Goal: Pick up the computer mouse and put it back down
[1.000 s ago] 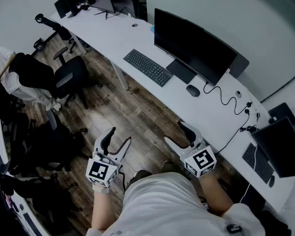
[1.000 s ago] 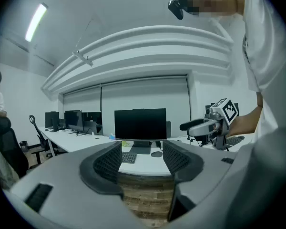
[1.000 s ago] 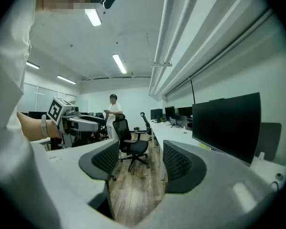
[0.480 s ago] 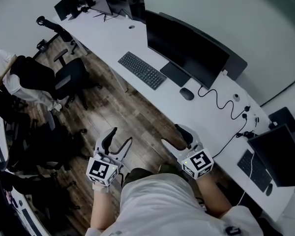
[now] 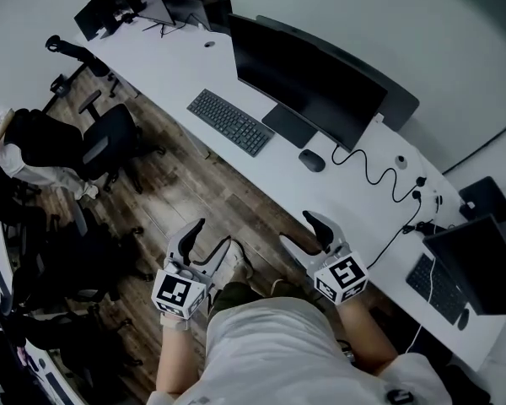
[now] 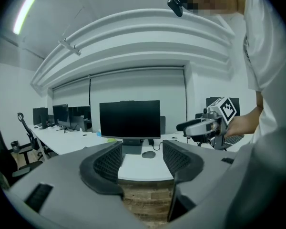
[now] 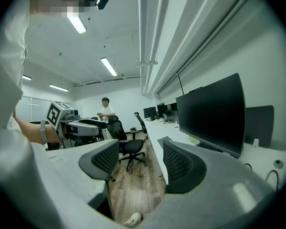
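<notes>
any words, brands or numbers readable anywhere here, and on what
None can be read.
Cubes on the left gripper and right gripper: black-and-white square markers, patterns, no letters.
The dark flat keyboard: key legends too small.
The large black monitor: screen dark, no brand visible.

A long white worktop [image 5: 173, 66] runs diagonally under a wide black monitor [image 5: 308, 74], whose flat black foot [image 5: 288, 126] rests on it. Left of the monitor's foot lies a dark flat keyboard [image 5: 229, 122]. Just right of the foot sits the small dark oval computer mouse [image 5: 312, 160]. Further right of the monitor a thin black cable [image 5: 373, 172] snakes over the surface, and a second dark keyboard [image 5: 438, 283] lies well beyond it. Far off the monitor's left end stand smaller dark screens [image 5: 97, 13].
</notes>
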Available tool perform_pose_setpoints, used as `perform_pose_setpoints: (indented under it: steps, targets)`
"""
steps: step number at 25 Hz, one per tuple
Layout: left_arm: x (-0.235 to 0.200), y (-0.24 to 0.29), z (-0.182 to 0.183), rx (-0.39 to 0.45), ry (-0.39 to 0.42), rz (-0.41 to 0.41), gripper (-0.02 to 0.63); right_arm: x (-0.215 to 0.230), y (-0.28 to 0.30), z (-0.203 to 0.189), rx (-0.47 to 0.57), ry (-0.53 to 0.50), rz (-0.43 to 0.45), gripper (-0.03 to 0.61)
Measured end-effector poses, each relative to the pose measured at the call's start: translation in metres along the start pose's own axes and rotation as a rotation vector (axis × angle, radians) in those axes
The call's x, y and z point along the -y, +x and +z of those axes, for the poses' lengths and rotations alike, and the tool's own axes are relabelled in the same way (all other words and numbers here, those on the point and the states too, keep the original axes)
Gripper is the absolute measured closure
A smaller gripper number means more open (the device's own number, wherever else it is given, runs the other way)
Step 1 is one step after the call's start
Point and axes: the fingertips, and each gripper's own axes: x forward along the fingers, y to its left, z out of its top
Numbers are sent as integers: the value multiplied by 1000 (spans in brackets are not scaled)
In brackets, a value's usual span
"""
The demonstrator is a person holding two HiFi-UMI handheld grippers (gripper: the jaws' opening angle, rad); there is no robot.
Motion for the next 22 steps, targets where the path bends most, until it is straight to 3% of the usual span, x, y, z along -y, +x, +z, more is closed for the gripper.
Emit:
perform_pose_setpoints:
  steps: [6,22]
  targets:
    - [-34,46,-2,13,-8,-93,362,29,34,6,-20,-7,-70,288]
    - [-174,150,-8,-10,-48,-331,362,95,170,16,-100,26,-293,288]
